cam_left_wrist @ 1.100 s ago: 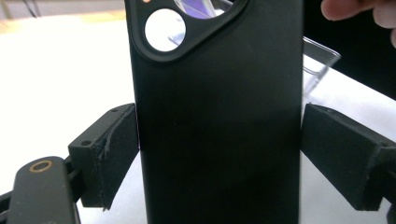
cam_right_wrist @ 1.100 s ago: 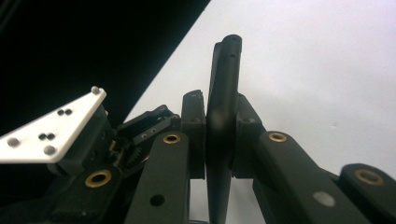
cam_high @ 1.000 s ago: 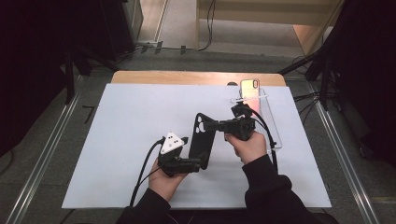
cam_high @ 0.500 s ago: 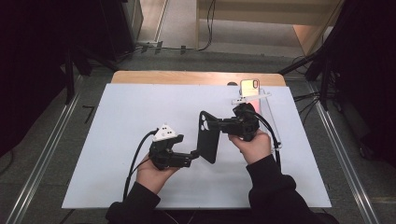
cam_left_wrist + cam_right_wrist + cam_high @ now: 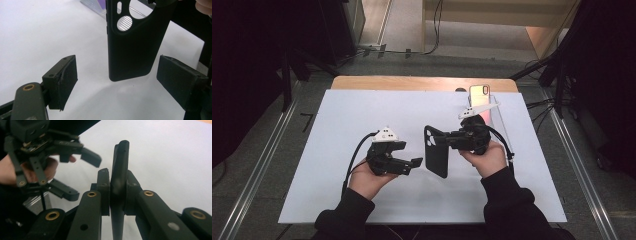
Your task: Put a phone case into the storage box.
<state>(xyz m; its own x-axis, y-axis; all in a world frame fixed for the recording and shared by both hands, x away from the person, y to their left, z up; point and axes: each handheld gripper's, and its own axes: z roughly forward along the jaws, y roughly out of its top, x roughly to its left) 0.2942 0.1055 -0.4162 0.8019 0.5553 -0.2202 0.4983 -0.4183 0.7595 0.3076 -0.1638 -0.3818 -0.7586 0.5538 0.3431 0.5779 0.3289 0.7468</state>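
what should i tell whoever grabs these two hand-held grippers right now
Right hand-held gripper: shut on the black phone case, gripping its upper edge by the camera cutout; the case hangs upright above the white mat.
Left hand-held gripper: open, empty, jaws spread on either side of the case's lower end but apart from it.
A phone leans in the clear stand at the far right of the mat.
Done: case lifted and presented.
Left: probably close the left gripper on the case's free end, then likely fit it to the phone.
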